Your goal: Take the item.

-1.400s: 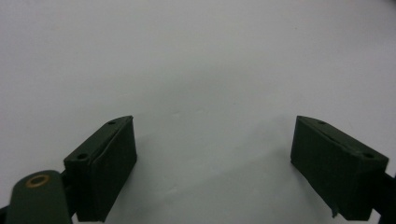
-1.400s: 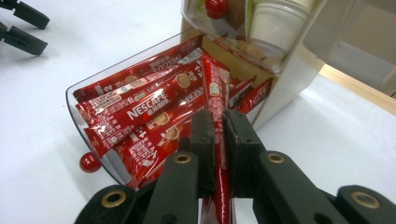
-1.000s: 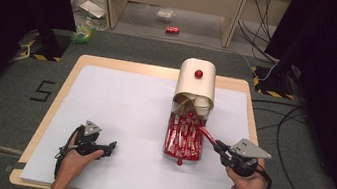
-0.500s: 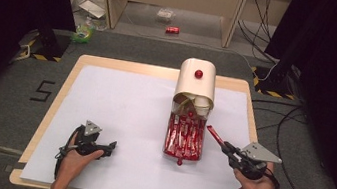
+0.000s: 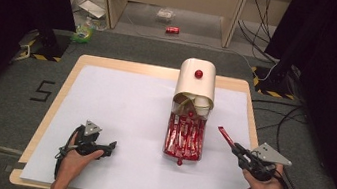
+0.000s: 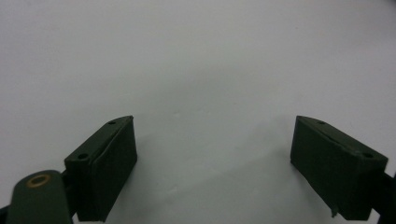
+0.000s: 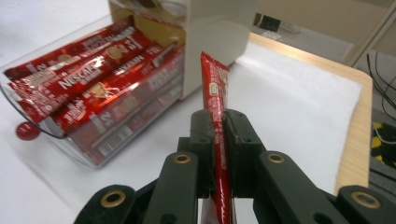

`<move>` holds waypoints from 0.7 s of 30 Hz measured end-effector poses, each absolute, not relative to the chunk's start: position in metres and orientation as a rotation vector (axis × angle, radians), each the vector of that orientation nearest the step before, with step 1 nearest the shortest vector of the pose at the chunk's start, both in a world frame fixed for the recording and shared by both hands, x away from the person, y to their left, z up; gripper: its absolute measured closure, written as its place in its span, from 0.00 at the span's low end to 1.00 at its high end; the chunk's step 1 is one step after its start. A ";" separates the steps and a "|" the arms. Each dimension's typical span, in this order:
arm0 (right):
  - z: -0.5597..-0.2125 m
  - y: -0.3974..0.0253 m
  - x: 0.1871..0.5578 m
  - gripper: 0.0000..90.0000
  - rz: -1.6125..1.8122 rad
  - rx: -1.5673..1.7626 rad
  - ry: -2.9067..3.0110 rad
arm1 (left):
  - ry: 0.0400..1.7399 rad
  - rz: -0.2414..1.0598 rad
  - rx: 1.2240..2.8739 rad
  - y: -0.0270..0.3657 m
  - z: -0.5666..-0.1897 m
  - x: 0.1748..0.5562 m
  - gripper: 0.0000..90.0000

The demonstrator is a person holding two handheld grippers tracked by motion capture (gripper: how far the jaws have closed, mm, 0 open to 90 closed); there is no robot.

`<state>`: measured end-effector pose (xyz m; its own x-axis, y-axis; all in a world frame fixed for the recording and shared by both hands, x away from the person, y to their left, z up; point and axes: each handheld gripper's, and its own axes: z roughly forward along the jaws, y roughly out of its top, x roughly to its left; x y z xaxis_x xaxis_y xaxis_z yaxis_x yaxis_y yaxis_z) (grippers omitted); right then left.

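A cream dispenser (image 5: 197, 83) with a red knob stands at the table's back middle, its clear drawer (image 5: 185, 138) pulled out and packed with red coffee stick packets (image 7: 88, 65). My right gripper (image 5: 239, 150) is to the right of the drawer, shut on one red stick packet (image 7: 215, 98) that points up and away from its jaws; the same packet (image 5: 225, 135) slants toward the drawer. My left gripper (image 5: 105, 147) rests low at the front left with its jaws wide apart over bare white paper (image 6: 196, 70), holding nothing.
The white paper sheet (image 5: 120, 102) covers most of the wooden table (image 5: 250, 111). A small red knob (image 5: 179, 162) sits at the drawer's front. Cables (image 5: 301, 139) trail on the floor at the right; litter and a red can (image 5: 172, 30) lie beyond the table.
My right gripper has drawn back to the right and away from the drawer with the stick packet held in it. The left gripper has stayed put.
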<state>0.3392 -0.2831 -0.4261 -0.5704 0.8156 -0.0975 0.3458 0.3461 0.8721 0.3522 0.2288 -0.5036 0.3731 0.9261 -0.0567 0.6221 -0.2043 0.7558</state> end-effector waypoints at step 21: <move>-0.443 -0.303 0.344 0.92 1.057 1.088 2.069 | 1.336 0.549 1.927 0.228 -0.504 0.352 0.15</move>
<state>0.3437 -0.3031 -0.4426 -0.5079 0.8533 -0.1182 0.4040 0.3572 0.8421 0.3523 0.2283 -0.5038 0.3732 0.9262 -0.0532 0.6211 -0.2068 0.7559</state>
